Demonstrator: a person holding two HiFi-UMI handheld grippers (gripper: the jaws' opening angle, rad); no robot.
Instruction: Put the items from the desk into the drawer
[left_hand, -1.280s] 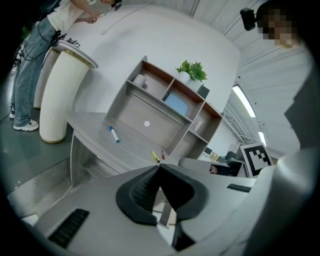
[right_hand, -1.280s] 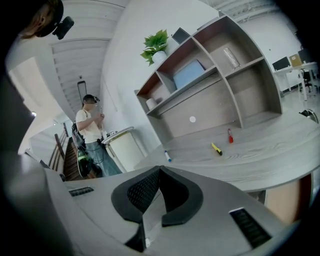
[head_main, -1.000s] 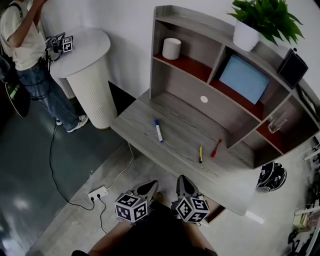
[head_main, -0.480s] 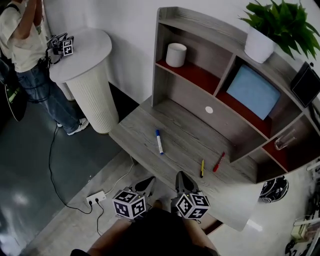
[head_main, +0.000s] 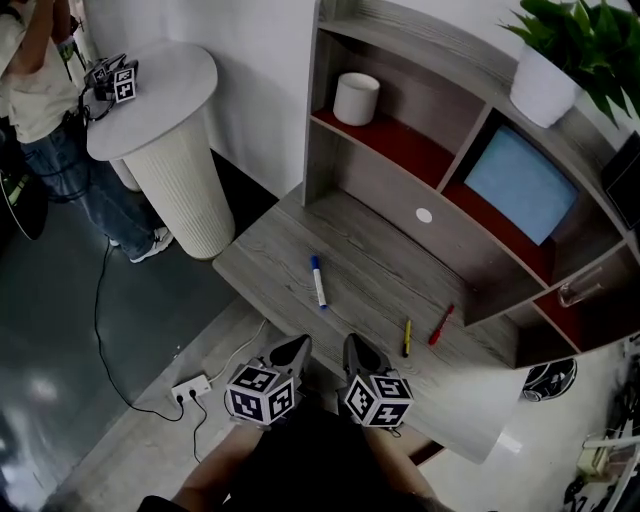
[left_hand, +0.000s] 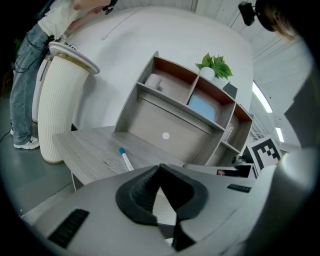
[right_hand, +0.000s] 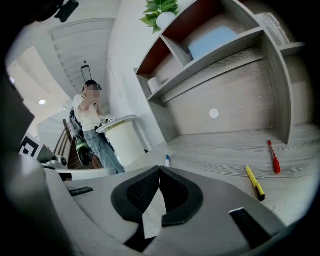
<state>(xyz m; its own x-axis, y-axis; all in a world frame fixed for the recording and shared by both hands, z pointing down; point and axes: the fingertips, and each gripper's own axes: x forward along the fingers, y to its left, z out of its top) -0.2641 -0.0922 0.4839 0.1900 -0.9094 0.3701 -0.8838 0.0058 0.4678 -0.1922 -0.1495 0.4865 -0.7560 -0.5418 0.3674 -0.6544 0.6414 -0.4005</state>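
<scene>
Three pens lie on the grey wooden desk (head_main: 280, 270): a blue-capped white marker (head_main: 317, 281), a yellow pen (head_main: 406, 337) and a red pen (head_main: 440, 324). In the right gripper view the yellow pen (right_hand: 255, 182) and red pen (right_hand: 273, 156) lie ahead on the right, with the blue marker's tip (right_hand: 167, 160) showing just beyond the jaws. The left gripper view has the blue marker (left_hand: 125, 158) ahead. My left gripper (head_main: 297, 349) and right gripper (head_main: 351, 348) hover side by side at the desk's near edge, tips touching, both shut and holding nothing. No drawer is visible.
The desk carries a hutch with a white cylinder (head_main: 356, 98), a blue panel (head_main: 521, 183), a potted plant (head_main: 565, 50) and a glass (head_main: 582, 291). A white ribbed pedestal table (head_main: 165, 150) stands left, a person (head_main: 40, 110) beside it. A power strip (head_main: 191, 386) and cable lie on the floor.
Both grippers have moved forward together toward the desk's near edge. The desk and hutch sit closer and larger in the head view. The pens have not moved.
</scene>
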